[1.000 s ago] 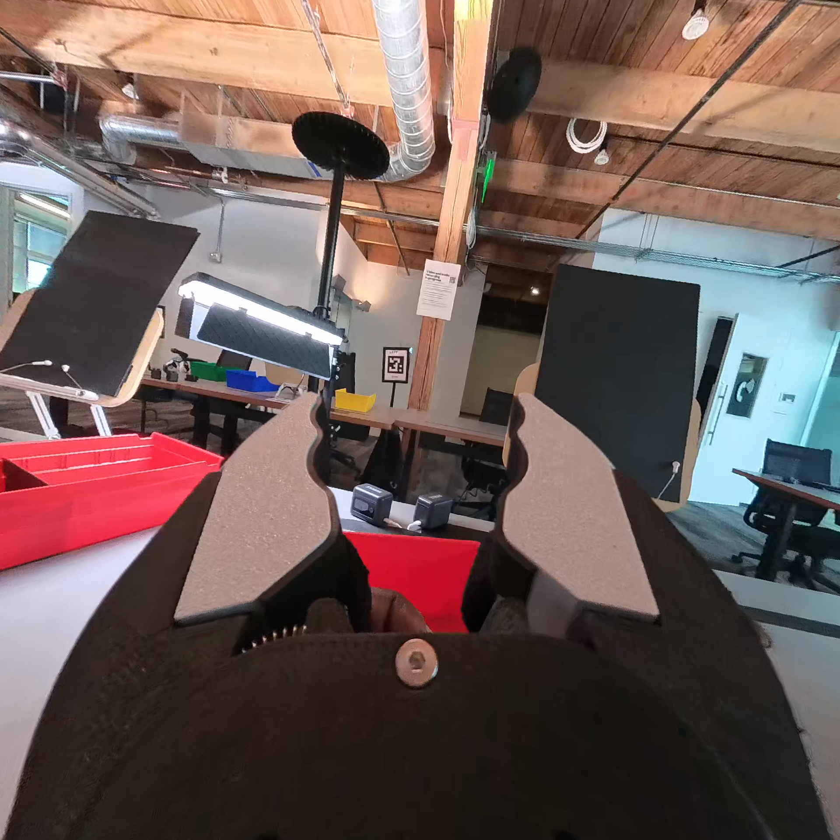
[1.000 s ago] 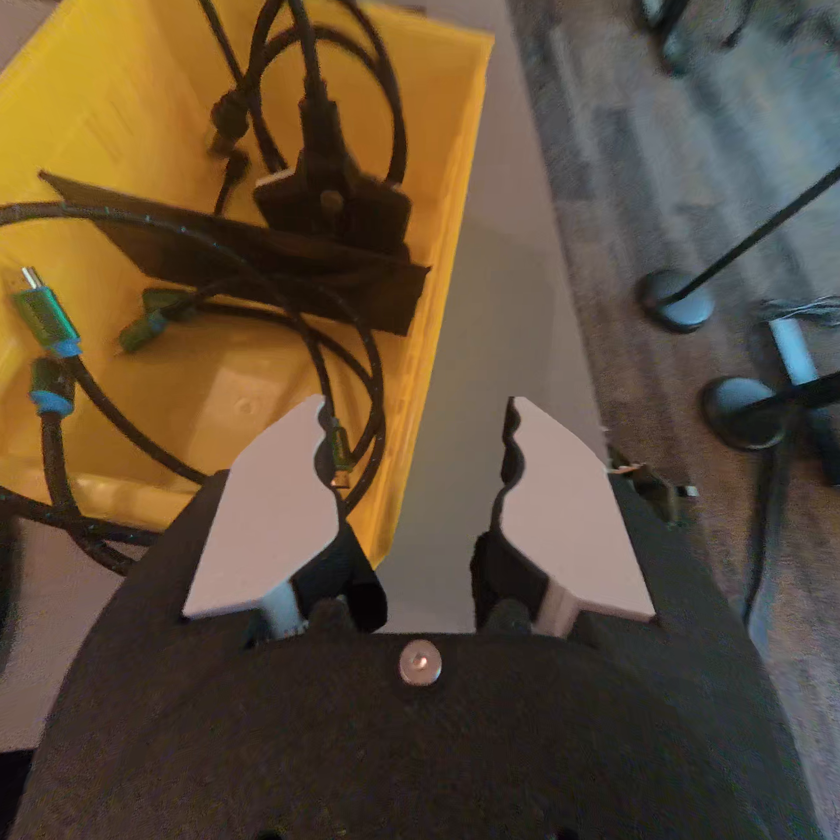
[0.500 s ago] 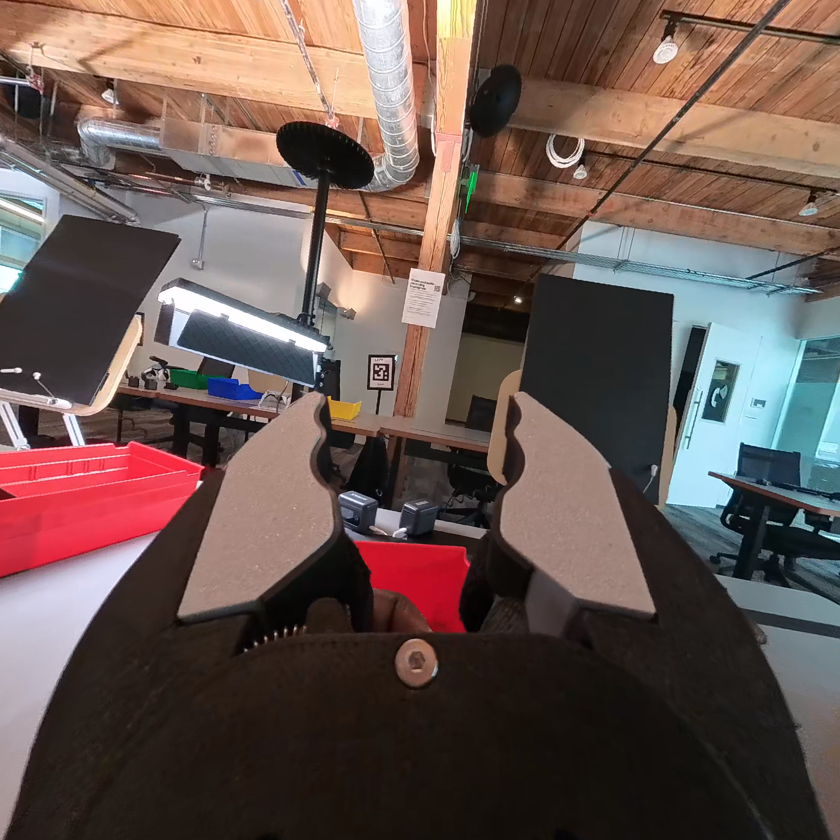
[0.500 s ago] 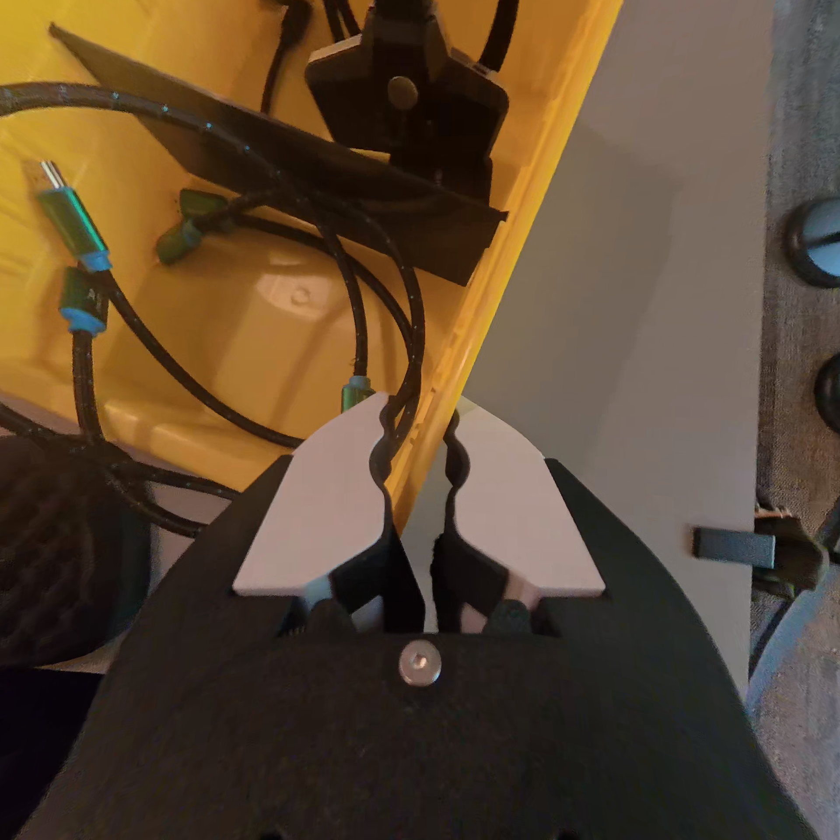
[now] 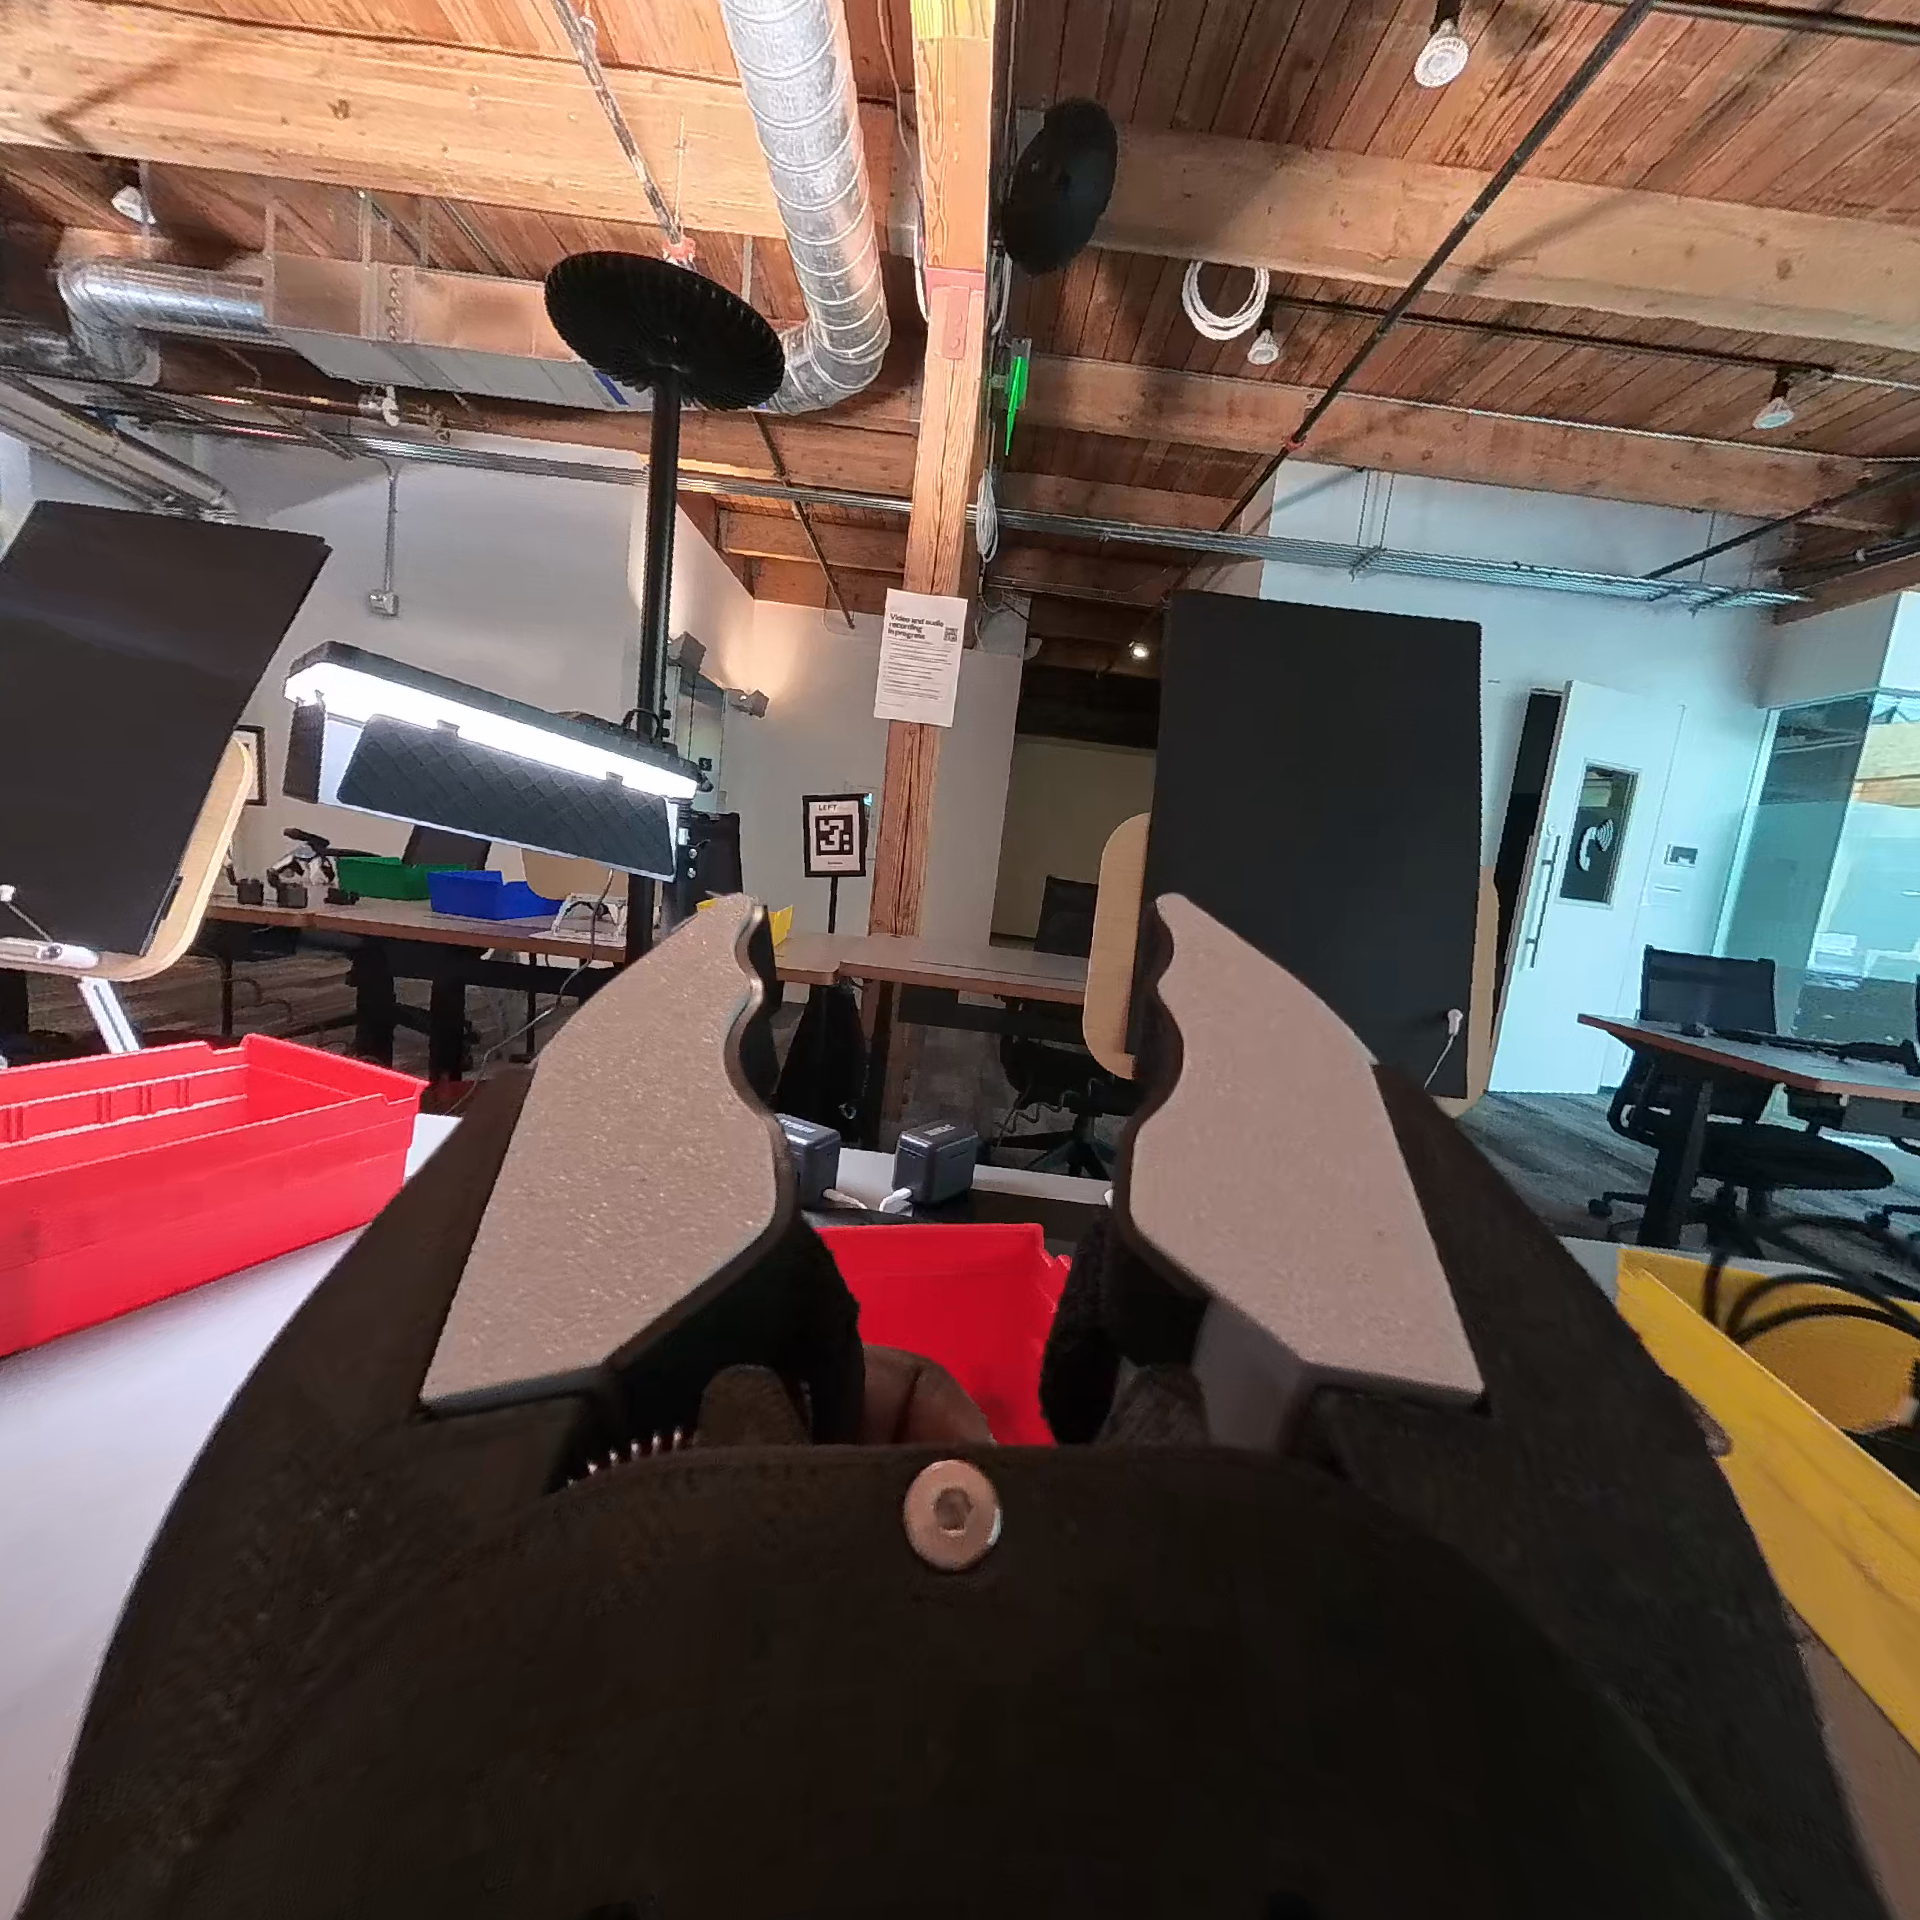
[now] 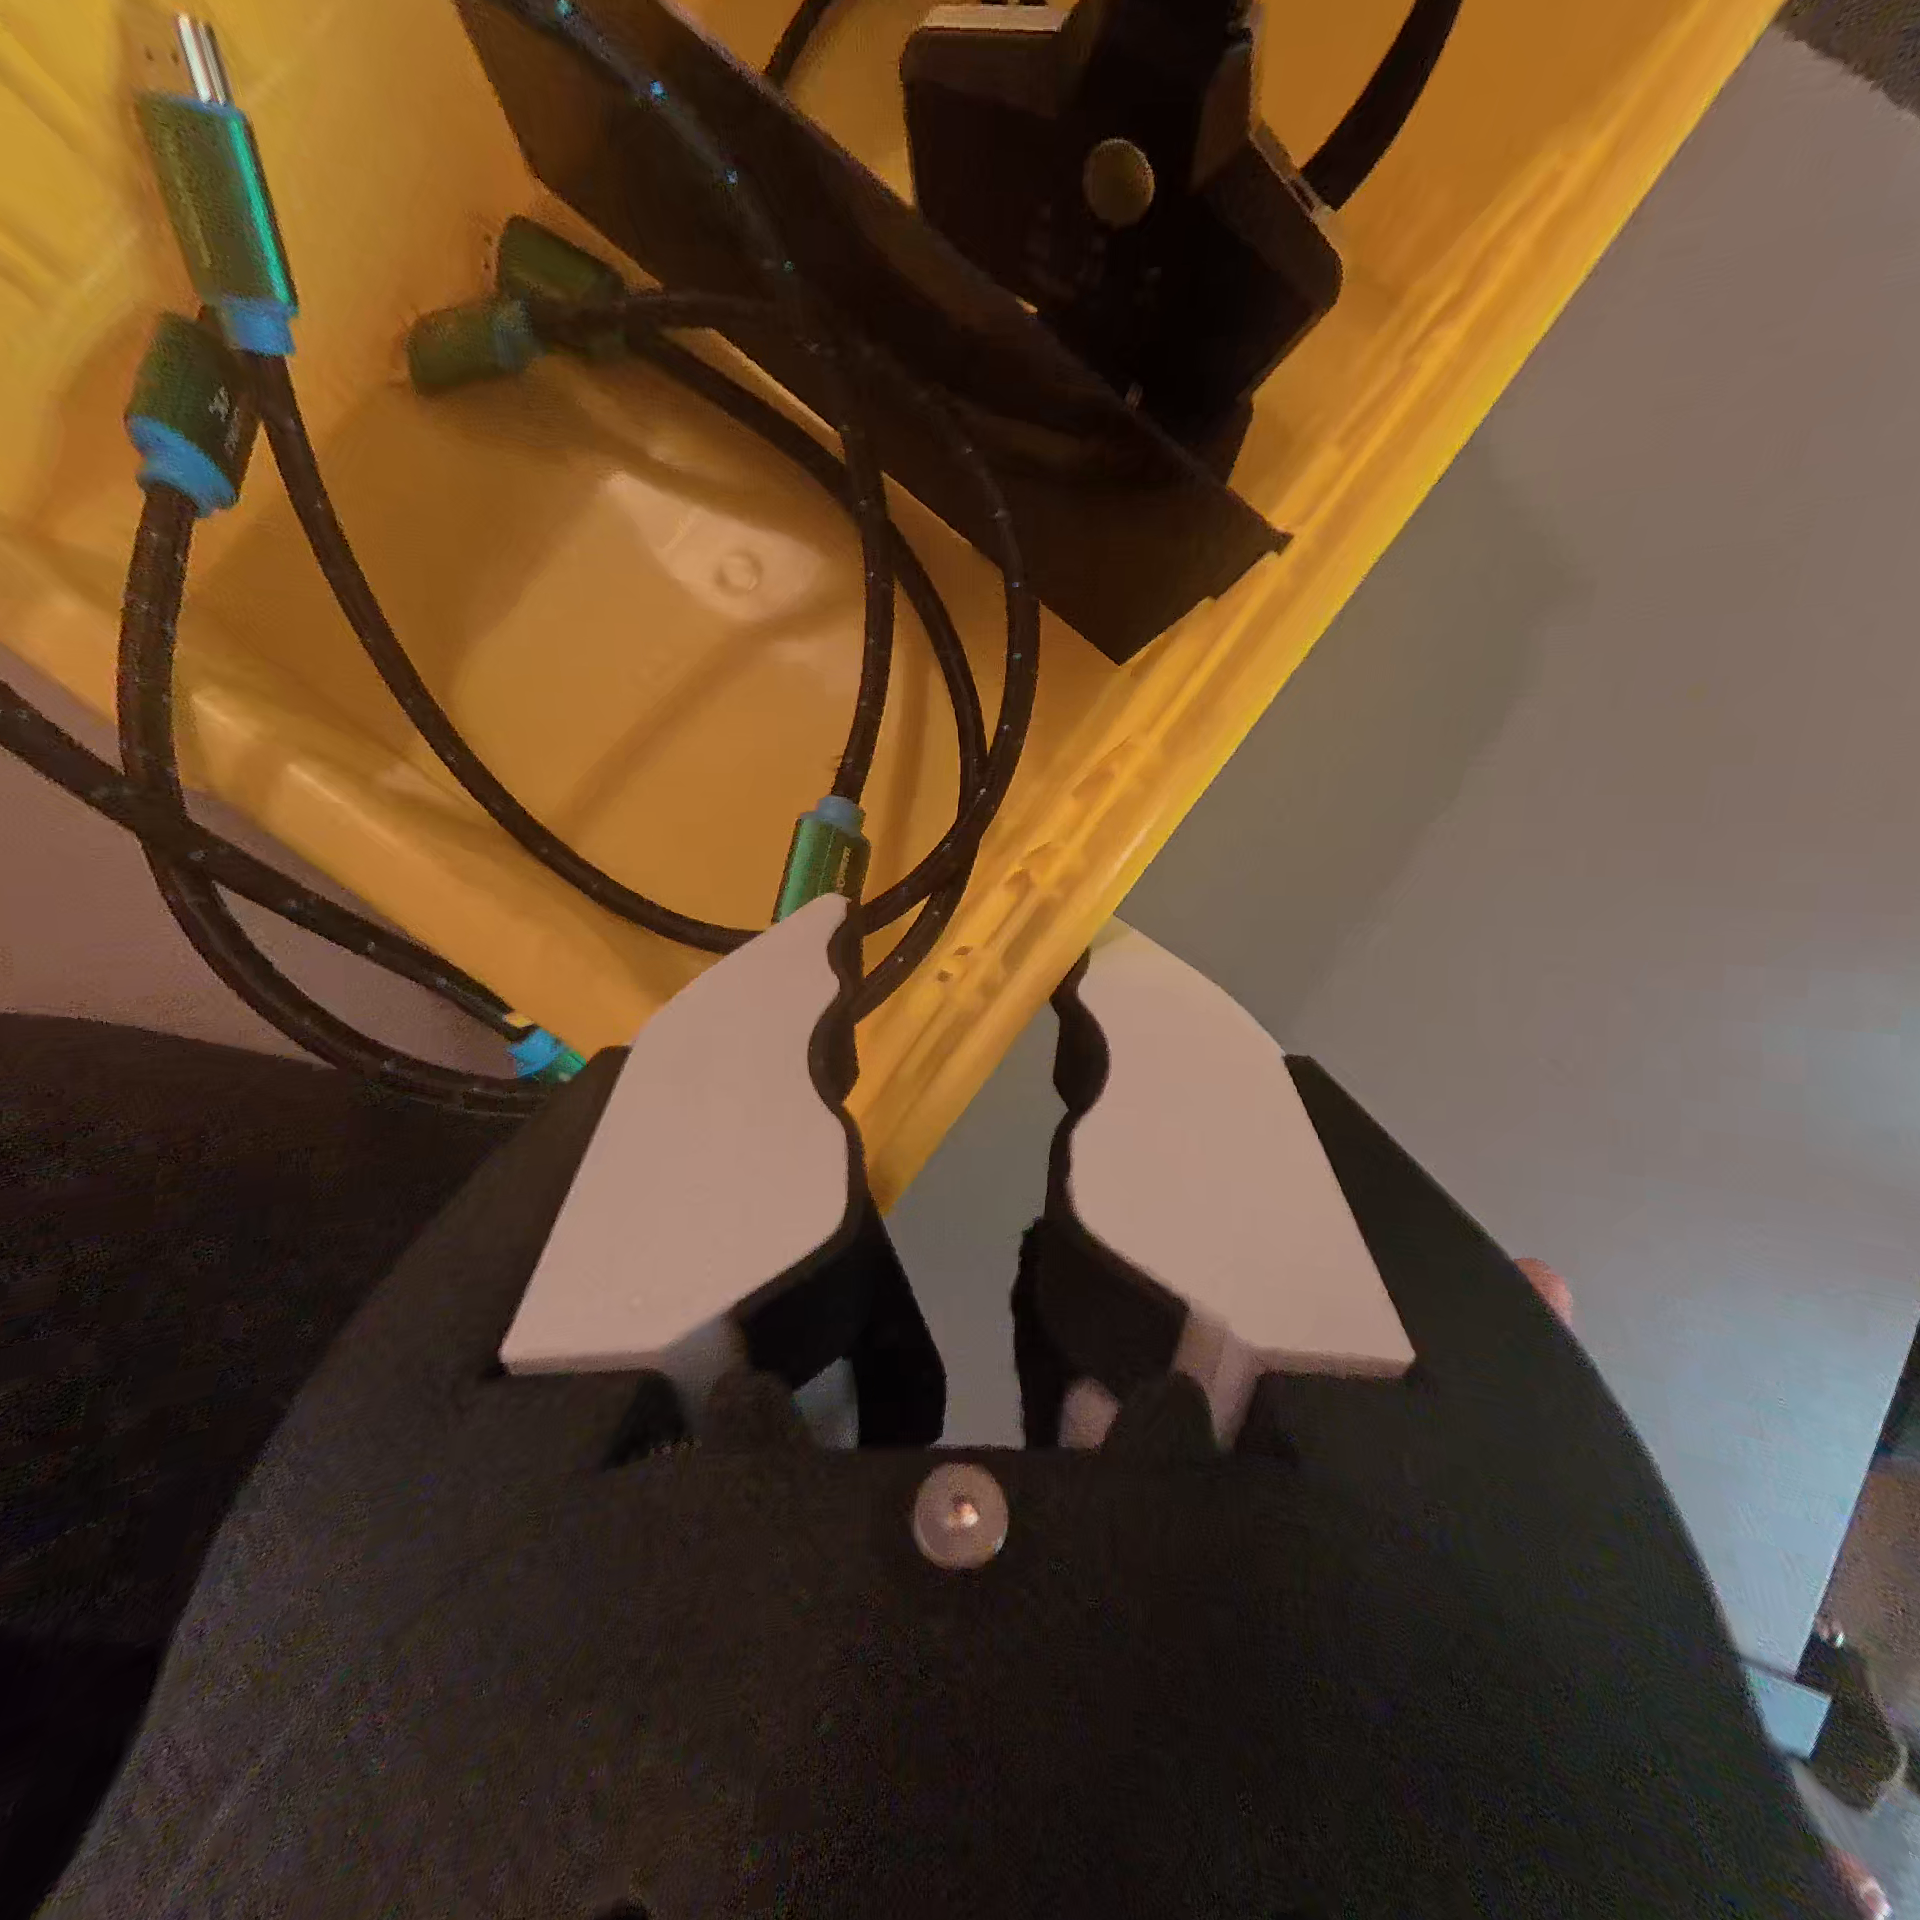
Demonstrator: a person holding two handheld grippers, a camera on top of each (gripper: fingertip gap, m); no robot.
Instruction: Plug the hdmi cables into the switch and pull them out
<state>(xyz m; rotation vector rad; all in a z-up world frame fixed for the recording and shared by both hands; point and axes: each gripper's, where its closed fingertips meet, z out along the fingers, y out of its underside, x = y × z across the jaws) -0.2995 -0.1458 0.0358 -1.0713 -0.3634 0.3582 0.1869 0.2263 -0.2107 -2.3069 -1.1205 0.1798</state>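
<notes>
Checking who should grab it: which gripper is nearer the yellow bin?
Right. The right gripper straddles the yellow bin at its side wall; the left gripper points into the room, bin off to its right.

1. Wood-plank ceiling [image 5: 1455, 135] with a silver duct [image 5: 810, 197].
2. Wooden post [image 5: 940, 520], white walls [image 5: 499, 582].
3. Lit lamp [image 5: 488, 732] on a black pole.
4. Desks [image 5: 935, 951], office chairs [image 5: 1725, 1101], black panels [image 5: 1309, 831].

The left wrist view sits low over the tabletop [image 5: 156, 1455], facing level across the room toward the ceiling beams. The right wrist view looks steeply down, close above the yellow bin [image 6: 1226, 665]. Both views share that bin, at the left view's right edge.
</notes>
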